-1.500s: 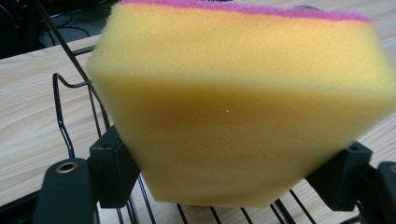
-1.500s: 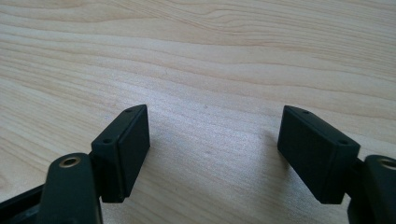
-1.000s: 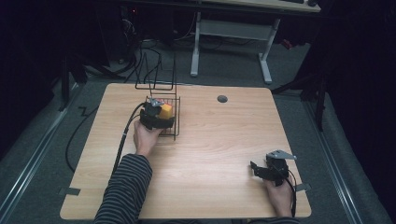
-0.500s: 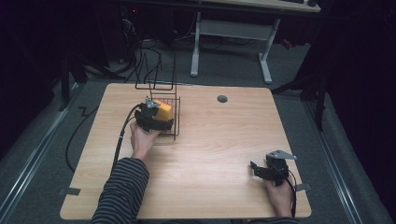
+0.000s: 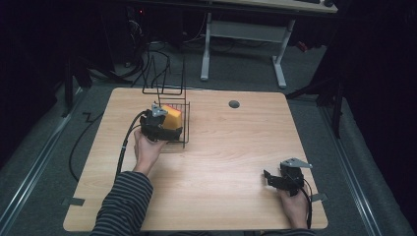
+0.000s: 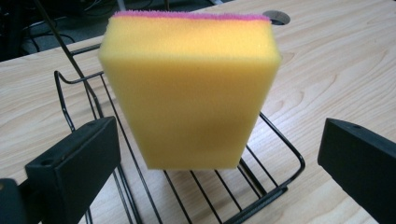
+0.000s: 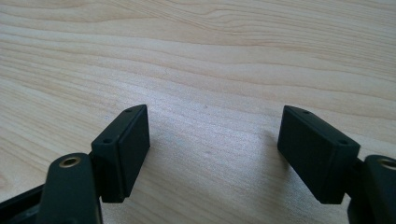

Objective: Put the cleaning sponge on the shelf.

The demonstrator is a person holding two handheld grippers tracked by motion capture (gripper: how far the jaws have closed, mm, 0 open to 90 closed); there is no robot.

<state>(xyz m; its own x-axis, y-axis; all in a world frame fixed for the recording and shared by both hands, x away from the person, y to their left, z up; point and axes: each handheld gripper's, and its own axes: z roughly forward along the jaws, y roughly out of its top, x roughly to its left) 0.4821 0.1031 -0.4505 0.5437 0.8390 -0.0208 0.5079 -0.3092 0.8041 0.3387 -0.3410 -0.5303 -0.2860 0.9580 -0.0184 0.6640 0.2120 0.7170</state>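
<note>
A yellow sponge [image 5: 171,117] with a pink scouring layer stands on edge in a black wire rack [image 5: 178,140] at the table's back left. In the left gripper view the sponge [image 6: 189,88] rises from the rack's wires [image 6: 275,186] between my jaws. My left gripper [image 5: 162,124] [image 6: 222,149] is open, both jaws clear of the sponge's sides. Near the front right corner my right gripper [image 5: 273,178] [image 7: 212,135] rests open, with bare wood between its jaws.
The rack's tall wire loops [image 5: 162,73] rise at the table's back edge. A round cable hole [image 5: 234,104] sits at back centre. A black cable [image 5: 125,142] trails from the left gripper off the left side. The wooden table [image 5: 226,152] is bare in the middle.
The left hand has shifted slightly at the rack, and the sponge now shows more of its yellow face inside it. The right gripper has stayed put.
</note>
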